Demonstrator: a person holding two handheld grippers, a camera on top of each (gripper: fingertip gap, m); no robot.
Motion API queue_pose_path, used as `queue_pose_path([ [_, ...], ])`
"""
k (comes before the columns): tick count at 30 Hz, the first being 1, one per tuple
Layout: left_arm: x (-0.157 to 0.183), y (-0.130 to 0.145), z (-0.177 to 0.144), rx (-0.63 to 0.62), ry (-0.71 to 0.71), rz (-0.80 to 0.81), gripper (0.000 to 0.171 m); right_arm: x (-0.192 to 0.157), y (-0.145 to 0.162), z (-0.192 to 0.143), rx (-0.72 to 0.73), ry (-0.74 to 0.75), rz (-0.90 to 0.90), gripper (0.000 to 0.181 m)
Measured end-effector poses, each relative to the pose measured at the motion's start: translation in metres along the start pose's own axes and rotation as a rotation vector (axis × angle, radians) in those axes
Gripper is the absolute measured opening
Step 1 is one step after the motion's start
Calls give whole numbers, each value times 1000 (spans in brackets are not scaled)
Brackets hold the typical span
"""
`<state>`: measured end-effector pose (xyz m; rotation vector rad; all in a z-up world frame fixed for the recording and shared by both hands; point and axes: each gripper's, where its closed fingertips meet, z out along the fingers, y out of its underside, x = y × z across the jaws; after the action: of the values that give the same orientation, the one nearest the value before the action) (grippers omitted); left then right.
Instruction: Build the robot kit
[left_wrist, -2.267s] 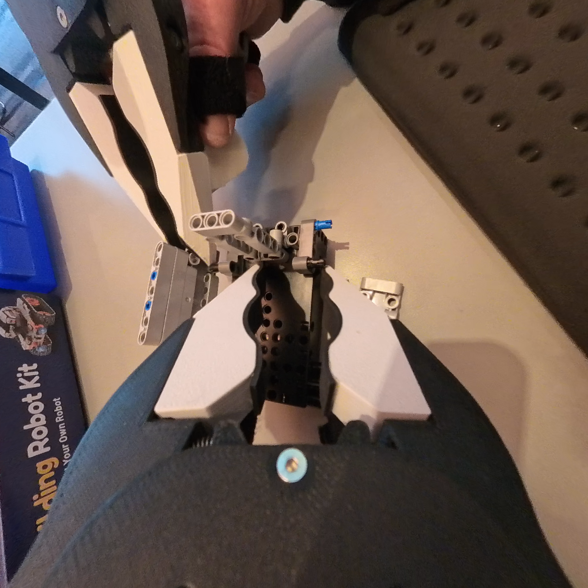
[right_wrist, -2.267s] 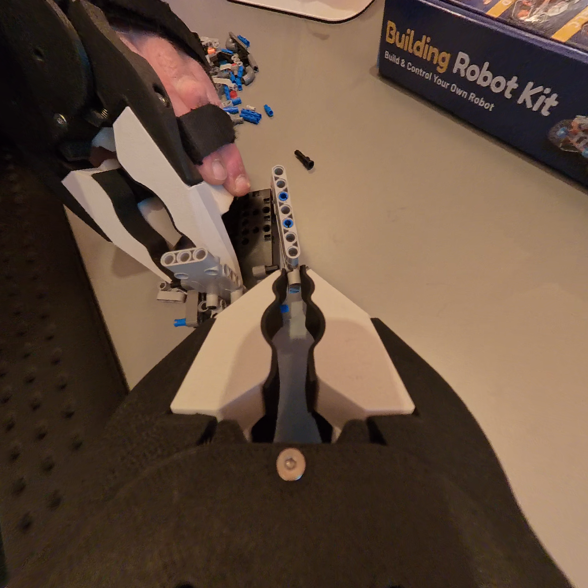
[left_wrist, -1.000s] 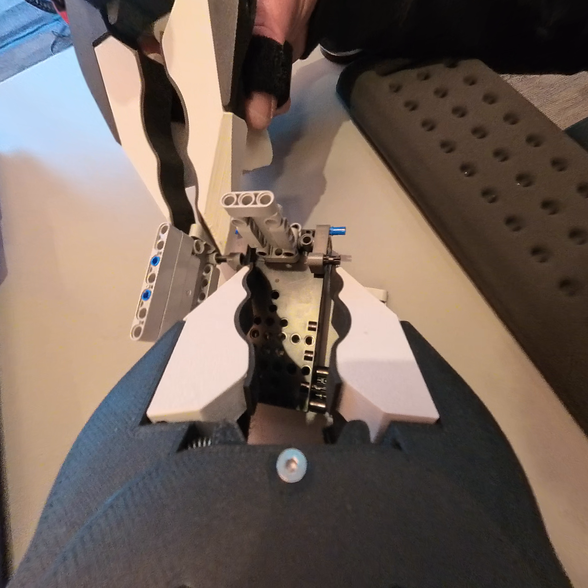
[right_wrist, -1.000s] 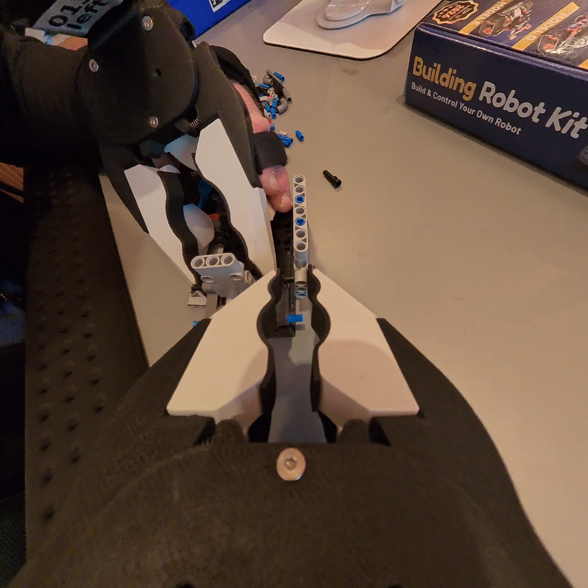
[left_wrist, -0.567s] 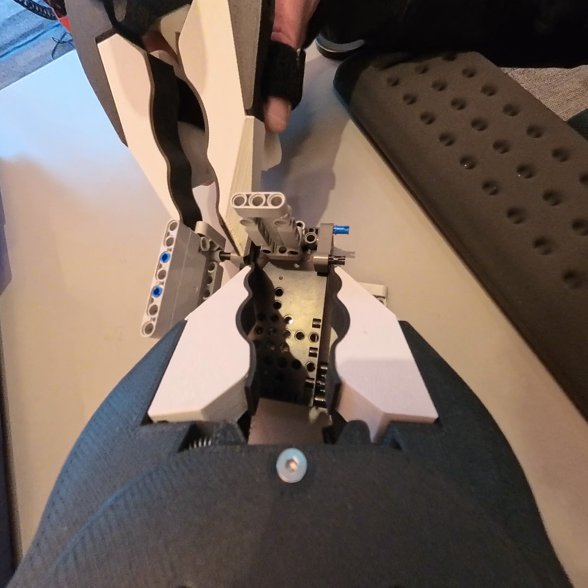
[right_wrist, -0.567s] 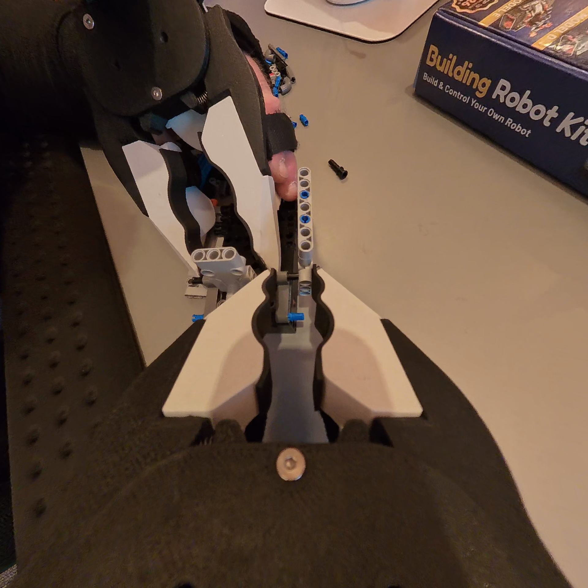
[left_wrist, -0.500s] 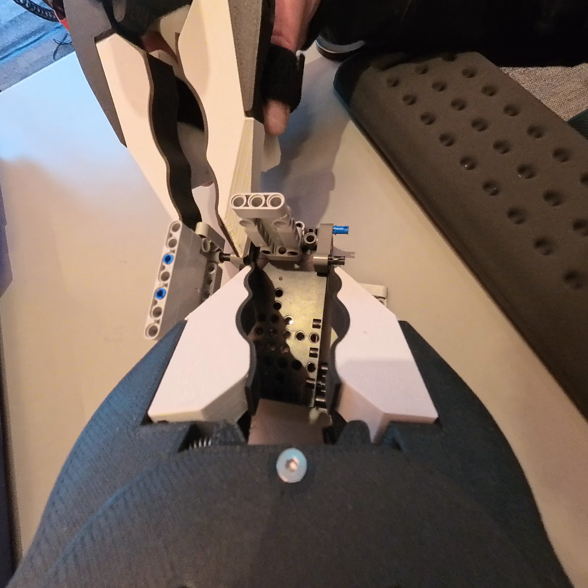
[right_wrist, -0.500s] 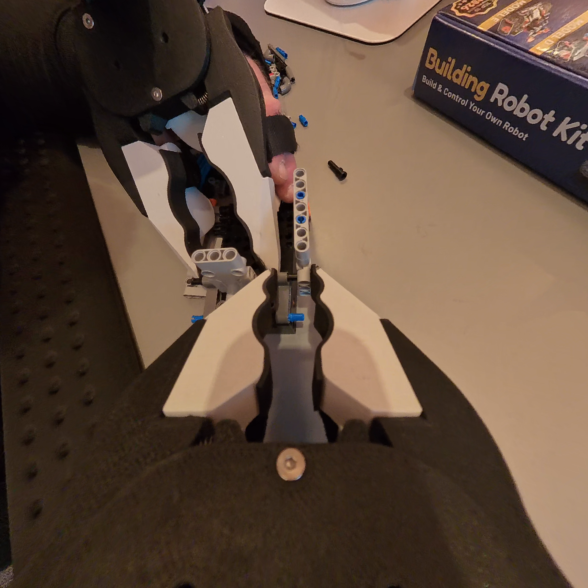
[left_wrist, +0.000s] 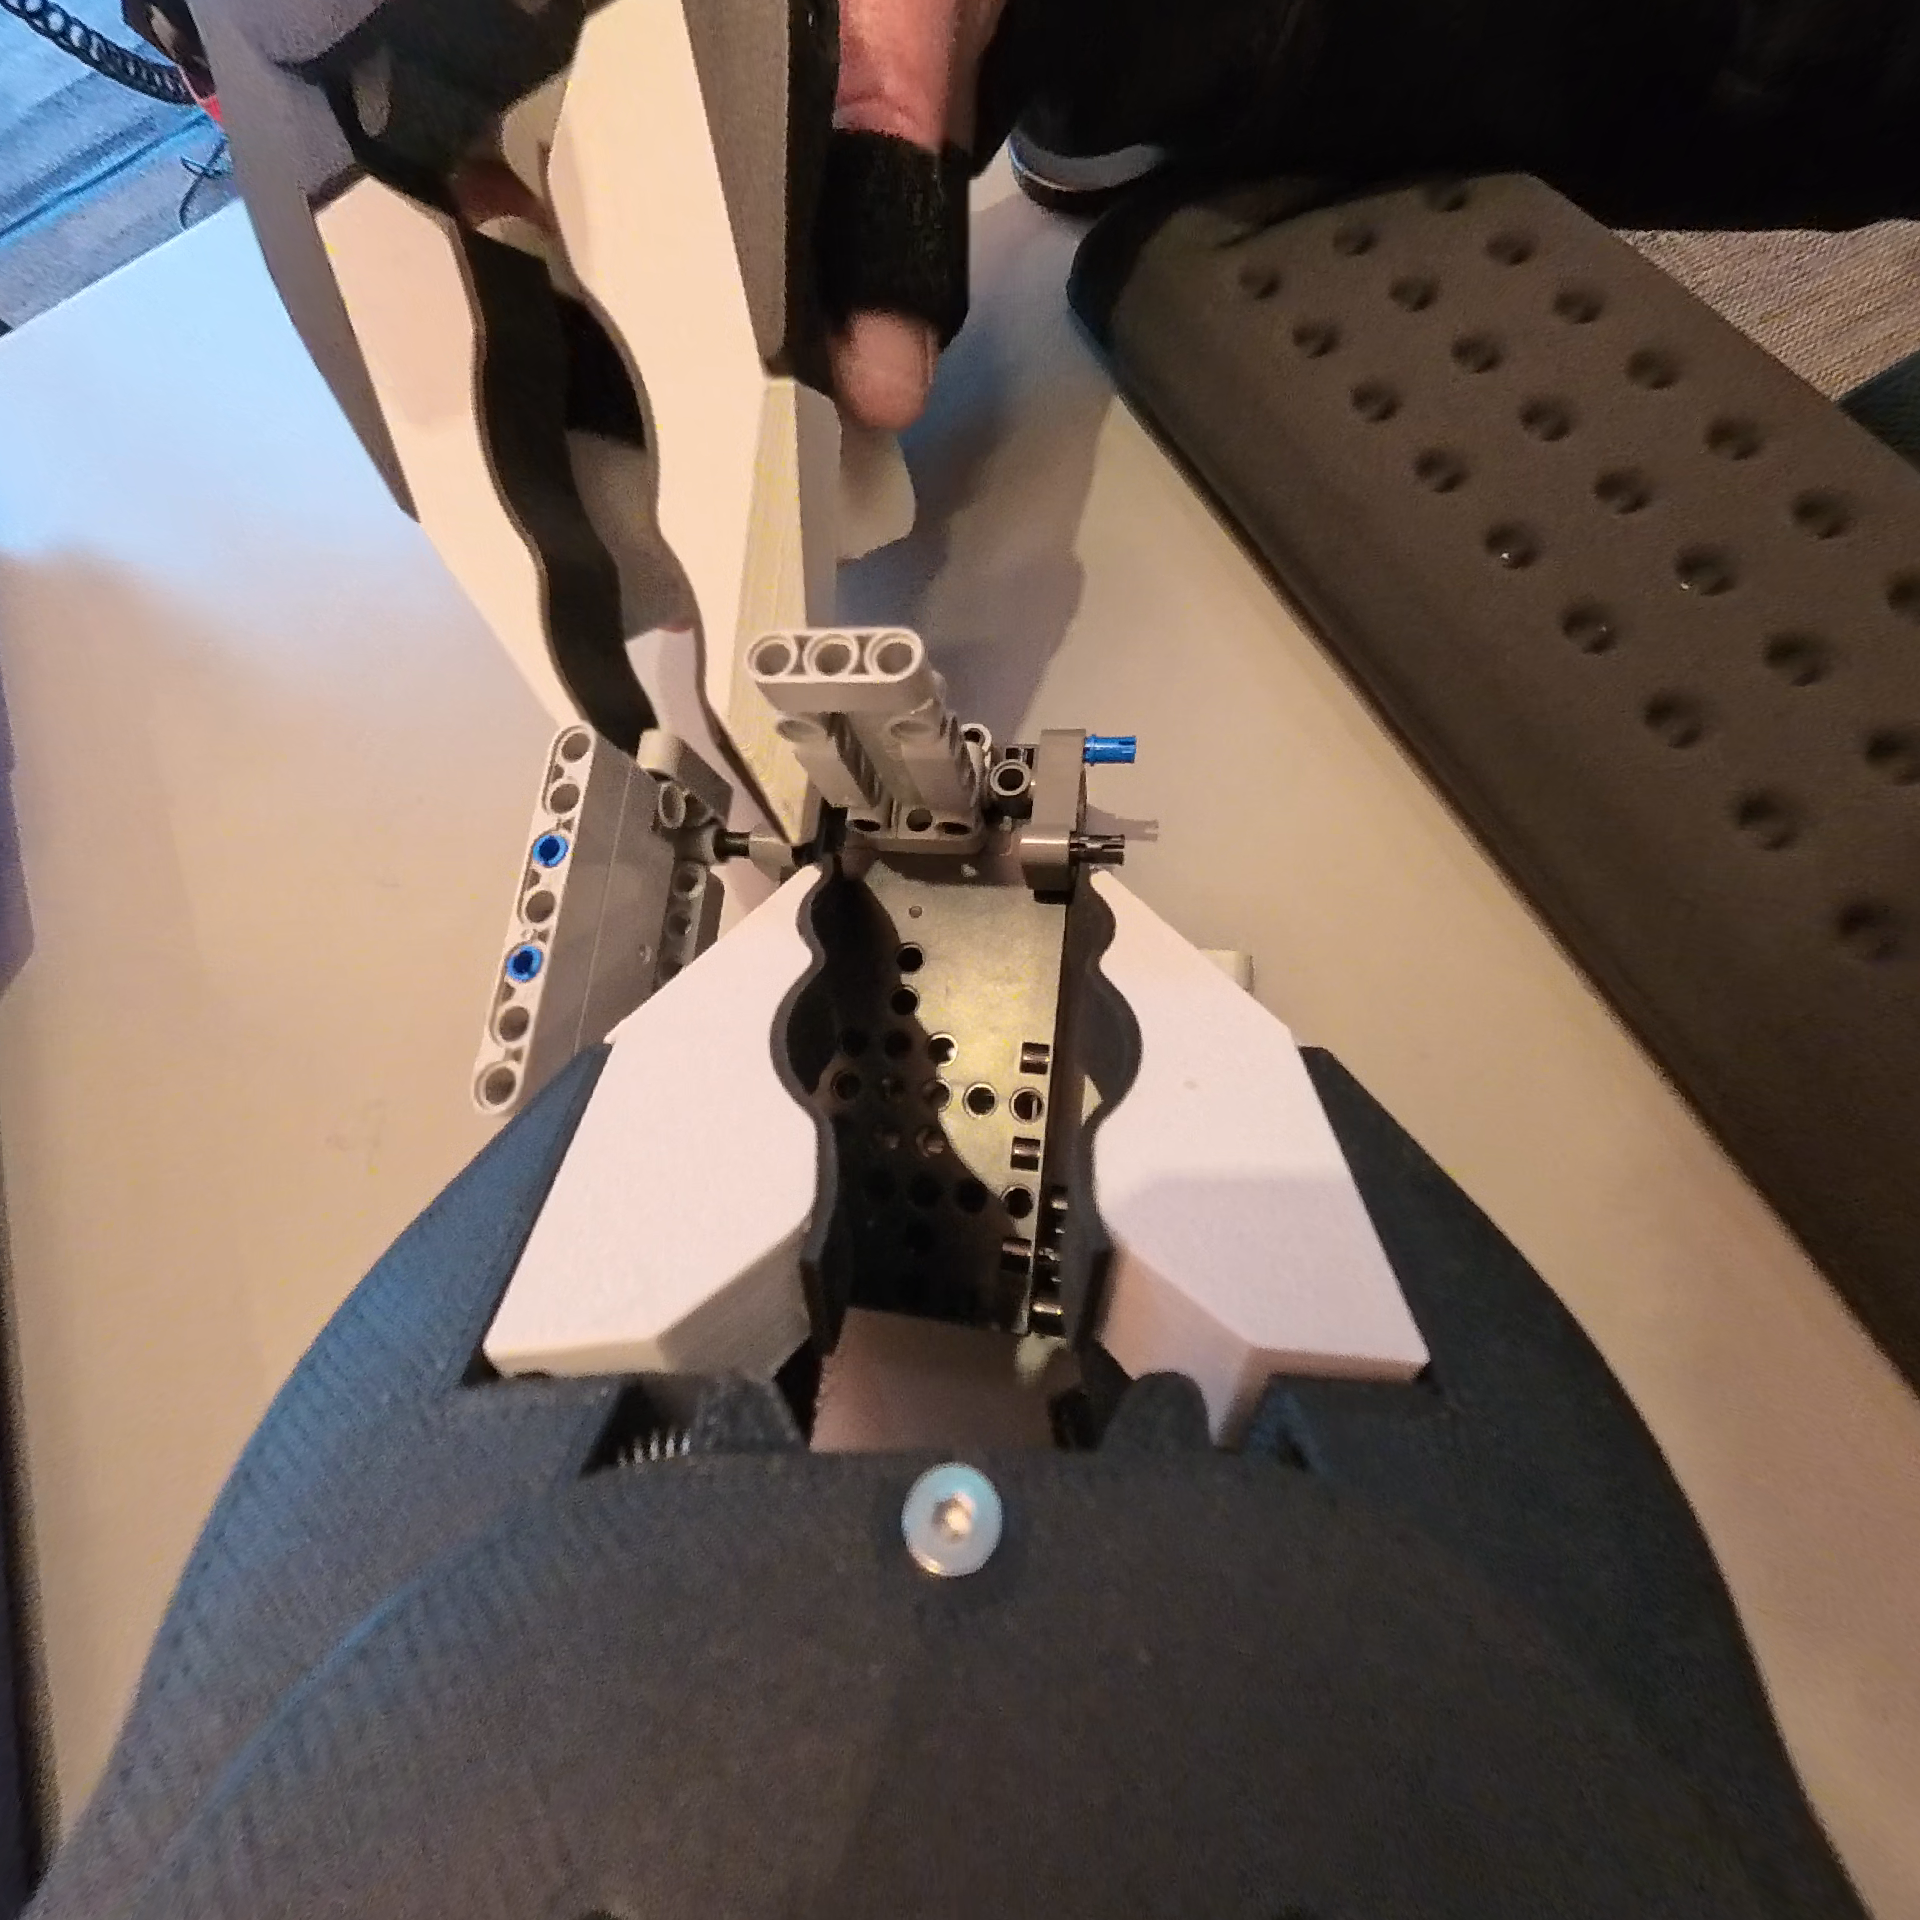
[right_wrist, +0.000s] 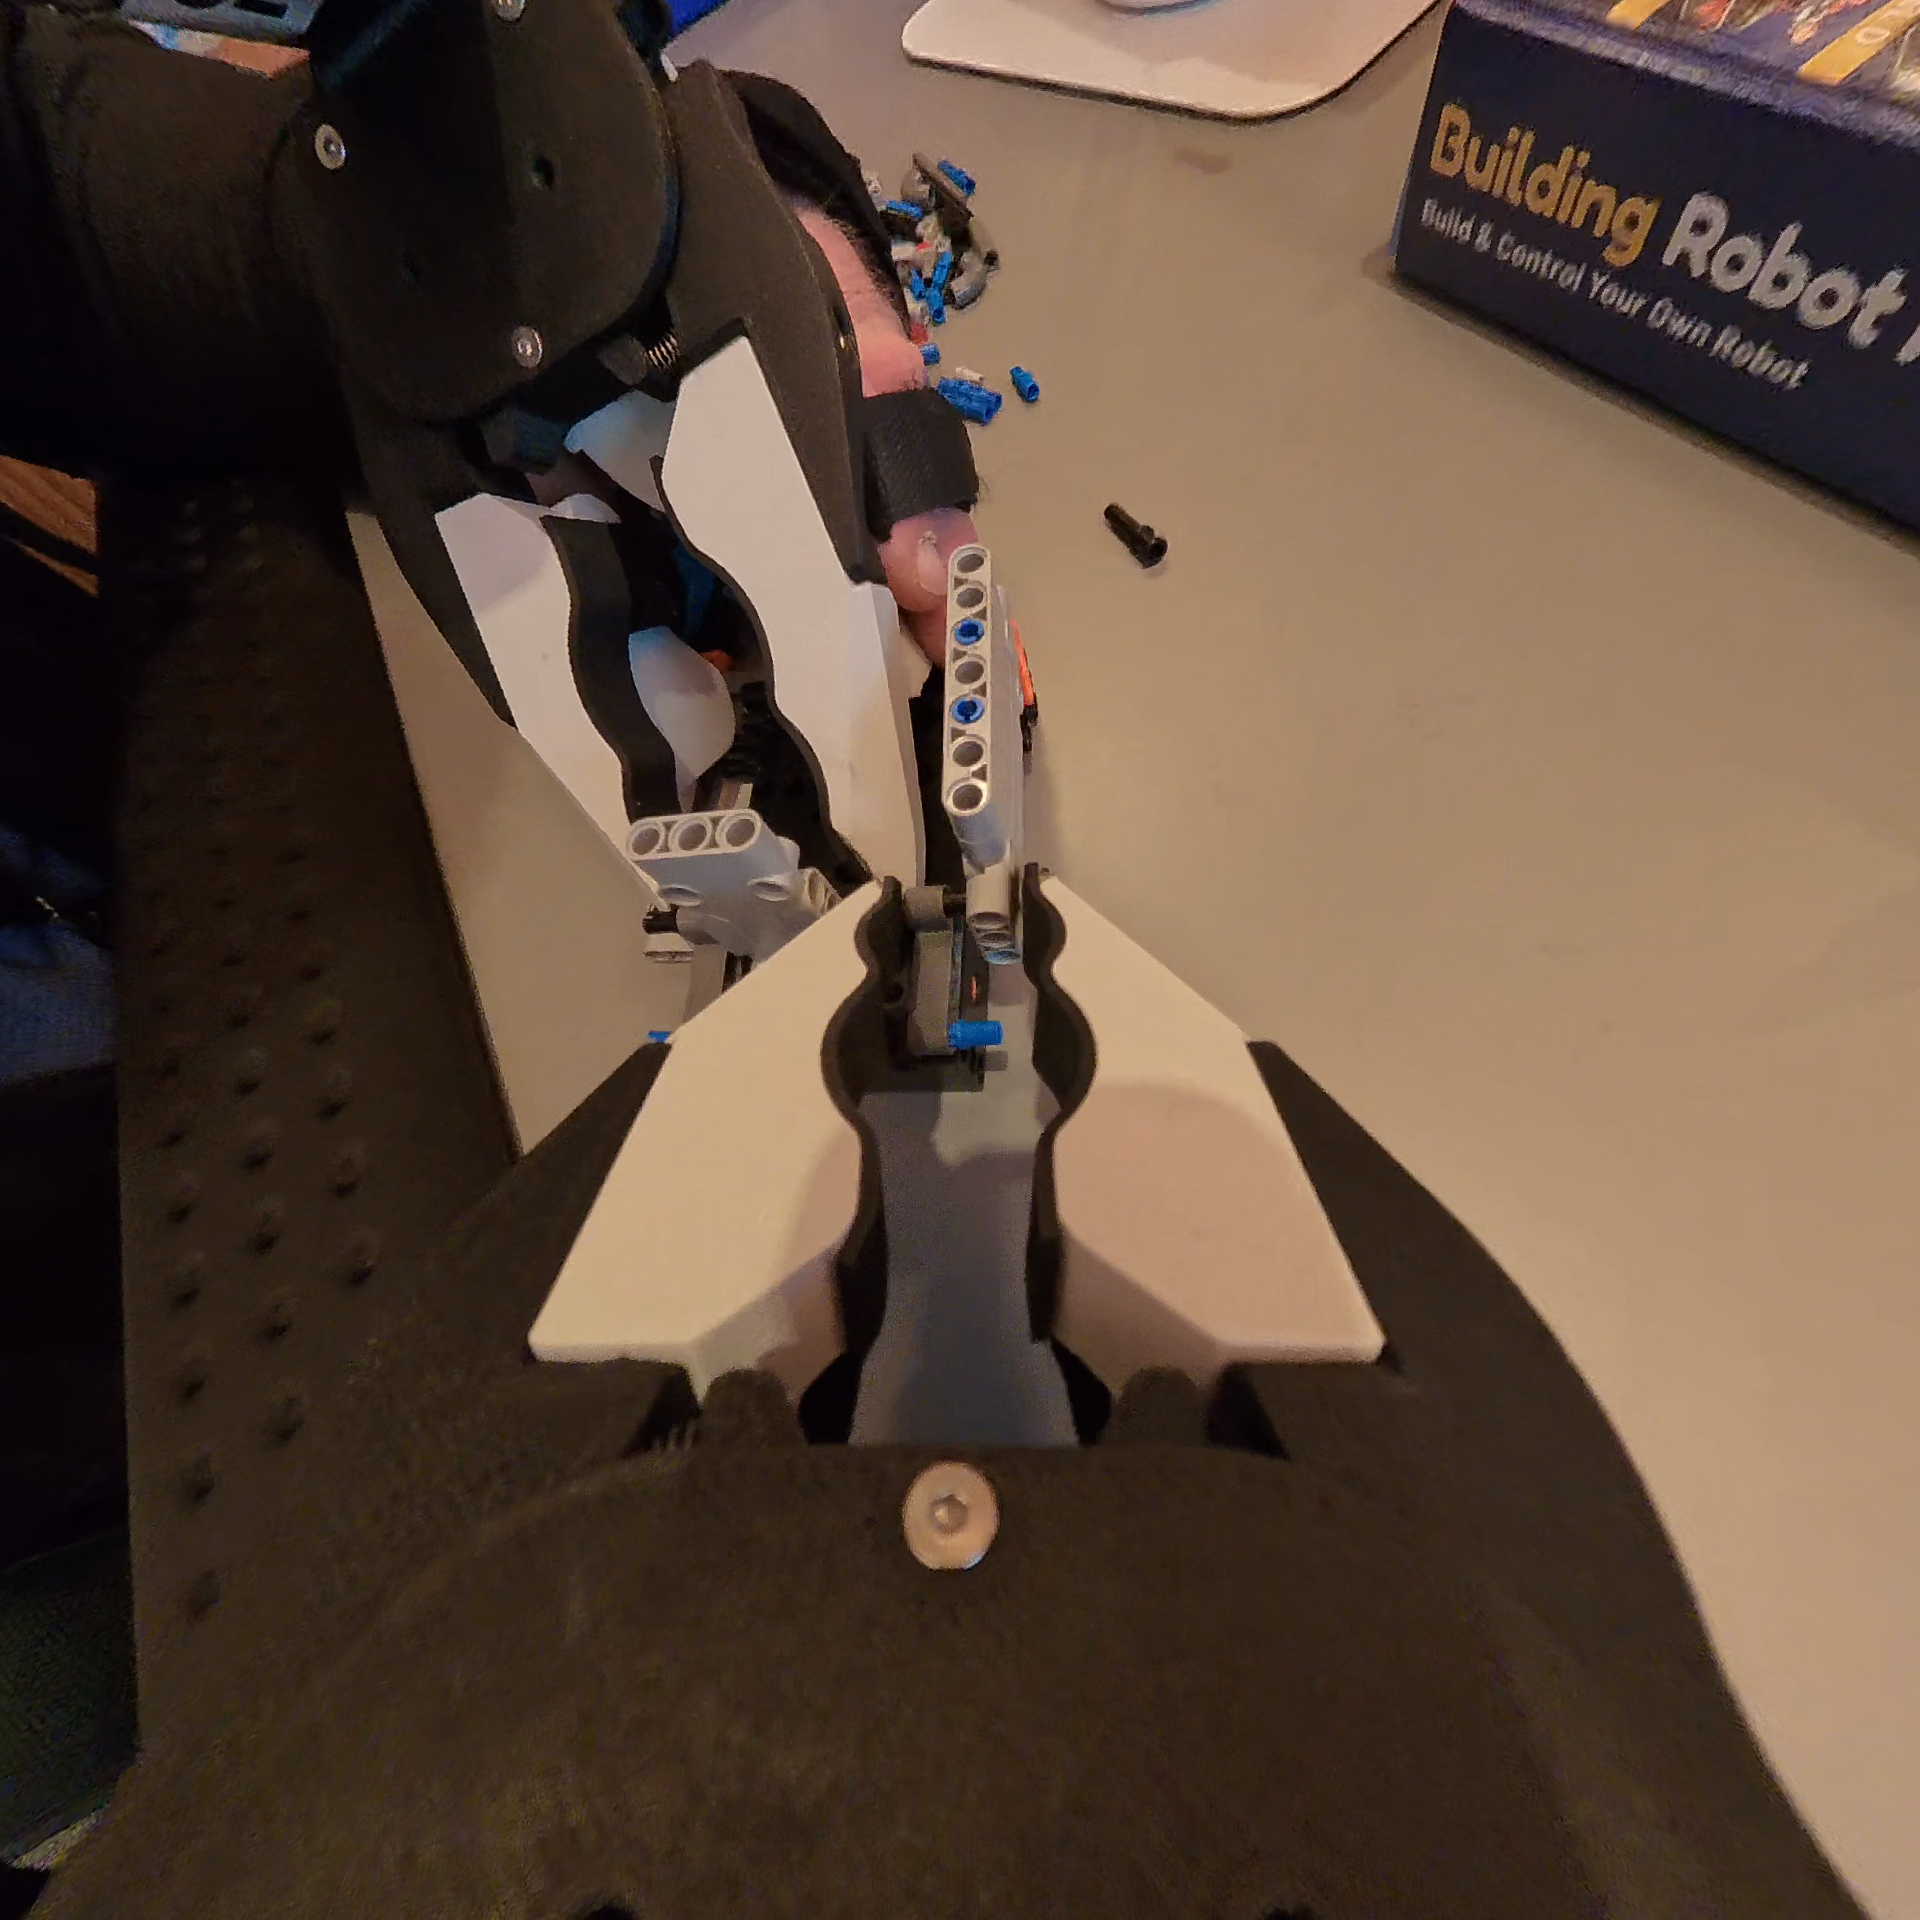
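Two grippers meet on one half-built model of grey and black building-kit beams, which sits at frame centre in both wrist views, low over the pale table (left_wrist: 260, 1039).

- Left gripper (left_wrist: 945, 894): jaws set to a middling width, clamped on either flank of the model's black perforated panel (left_wrist: 935, 1091). Reads as a firm hold.
- Right gripper (right_wrist: 951, 894): jaws narrow, closed about a small grey connector piece (right_wrist: 930, 977) with a blue pin (right_wrist: 975, 1033), at the foot of a long grey holed beam (right_wrist: 971, 696) that carries two blue pins. Whether the pads bear fully on it, cannot tell.
- Short three-hole grey beam (left_wrist: 836, 665) stands tilted at the model's top; the right gripper's tip lies just left of it in the left wrist view.
- Model is partly assembled: several beams and pins already joined. Unused parts remain: a heap of small blue and grey pieces (right_wrist: 935, 249), upper centre of the right wrist view, and one black pin (right_wrist: 1136, 535) lying alone.
- Dark blue kit box (right_wrist: 1662, 208), upper right. Dark dimpled pad (left_wrist: 1558, 540) along the table's right edge in the left wrist view.
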<state>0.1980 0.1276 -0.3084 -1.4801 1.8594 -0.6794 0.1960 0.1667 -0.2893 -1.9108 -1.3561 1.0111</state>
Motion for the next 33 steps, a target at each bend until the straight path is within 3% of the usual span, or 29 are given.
queue_pose_path([
  [31,3,-1,1,10,7,24,41,-2,4,2,-43,48,-107,19],
  [33,1,-1,2,9,0,24,41,-3,4,2,-49,54,-122,12],
])
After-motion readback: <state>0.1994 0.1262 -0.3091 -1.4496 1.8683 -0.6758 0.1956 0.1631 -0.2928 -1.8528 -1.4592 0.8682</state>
